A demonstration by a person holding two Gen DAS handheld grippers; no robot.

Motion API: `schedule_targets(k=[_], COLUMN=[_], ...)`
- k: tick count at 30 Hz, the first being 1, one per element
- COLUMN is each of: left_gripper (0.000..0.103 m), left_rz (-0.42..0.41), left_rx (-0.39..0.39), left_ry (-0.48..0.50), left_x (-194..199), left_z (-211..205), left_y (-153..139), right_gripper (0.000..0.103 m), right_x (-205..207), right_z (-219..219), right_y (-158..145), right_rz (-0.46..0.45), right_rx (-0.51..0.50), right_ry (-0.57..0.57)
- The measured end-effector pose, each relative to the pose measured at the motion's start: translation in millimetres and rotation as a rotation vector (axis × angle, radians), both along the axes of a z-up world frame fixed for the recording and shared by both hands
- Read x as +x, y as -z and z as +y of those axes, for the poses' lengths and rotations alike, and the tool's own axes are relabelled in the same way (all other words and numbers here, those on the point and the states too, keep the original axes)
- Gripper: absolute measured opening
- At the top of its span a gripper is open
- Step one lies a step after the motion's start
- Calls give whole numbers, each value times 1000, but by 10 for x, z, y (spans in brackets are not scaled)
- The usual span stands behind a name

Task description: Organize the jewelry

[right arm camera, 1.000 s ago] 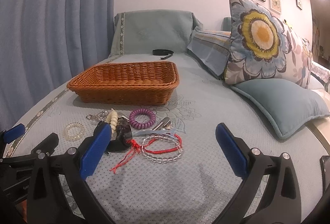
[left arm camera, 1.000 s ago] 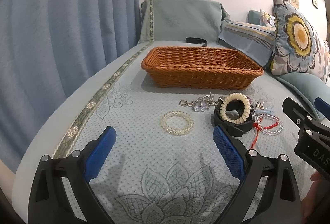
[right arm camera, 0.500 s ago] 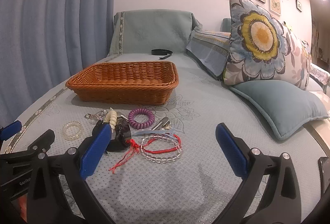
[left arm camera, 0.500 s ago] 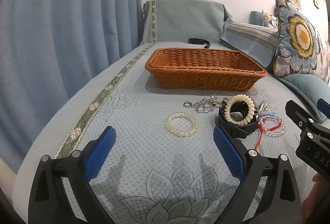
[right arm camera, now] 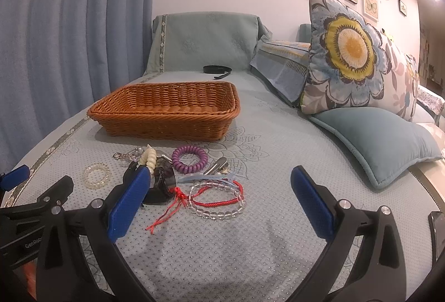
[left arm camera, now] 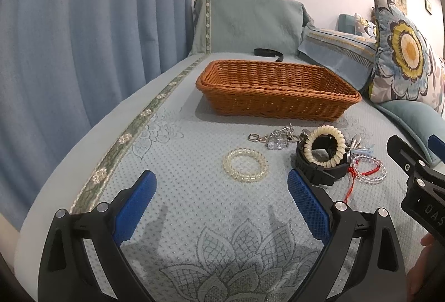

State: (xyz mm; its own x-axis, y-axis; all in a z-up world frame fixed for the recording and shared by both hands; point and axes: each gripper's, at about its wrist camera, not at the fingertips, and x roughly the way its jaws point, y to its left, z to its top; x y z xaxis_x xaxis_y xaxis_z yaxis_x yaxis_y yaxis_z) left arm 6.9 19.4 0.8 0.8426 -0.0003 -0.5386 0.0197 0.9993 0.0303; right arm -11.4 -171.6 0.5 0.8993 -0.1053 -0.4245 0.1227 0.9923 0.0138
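A brown wicker basket [left arm camera: 278,96] [right arm camera: 167,112] stands on the bed, with nothing showing inside. In front of it lies jewelry: a pale bead bracelet [left arm camera: 246,165] [right arm camera: 96,175], a cream coil band [left arm camera: 325,144] on a black watch [left arm camera: 322,169], a silver keychain [left arm camera: 274,136], a purple coil band [right arm camera: 189,158], hair clips [right arm camera: 217,165], and a red string with a clear bead bracelet [right arm camera: 217,199] [left arm camera: 368,169]. My left gripper [left arm camera: 222,201] is open, just short of the pale bracelet. My right gripper [right arm camera: 219,200] is open around the red string bracelet.
A blue curtain [left arm camera: 69,51] hangs at the left past the bed edge. A flowered pillow [right arm camera: 350,57] and a teal cushion [right arm camera: 381,143] lie at the right. A black strap [right arm camera: 217,69] lies beyond the basket. A phone edge [right arm camera: 436,232] shows at far right.
Both grippers have drawn back and up slightly, so the jewelry sits a bit farther away. Nothing was grasped or moved.
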Motion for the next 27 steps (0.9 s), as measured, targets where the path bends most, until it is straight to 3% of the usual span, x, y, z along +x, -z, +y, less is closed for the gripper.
schedule_targets(k=[27], left_gripper=[92], left_rz=[13], left_rx=[-7], left_ry=[9], left_x=[16], left_z=[-6], left_y=[12], right_gripper=[96], right_x=[8], right_z=[-33], right_y=[-7], right_rz=[6], right_rx=[9], right_ry=[7])
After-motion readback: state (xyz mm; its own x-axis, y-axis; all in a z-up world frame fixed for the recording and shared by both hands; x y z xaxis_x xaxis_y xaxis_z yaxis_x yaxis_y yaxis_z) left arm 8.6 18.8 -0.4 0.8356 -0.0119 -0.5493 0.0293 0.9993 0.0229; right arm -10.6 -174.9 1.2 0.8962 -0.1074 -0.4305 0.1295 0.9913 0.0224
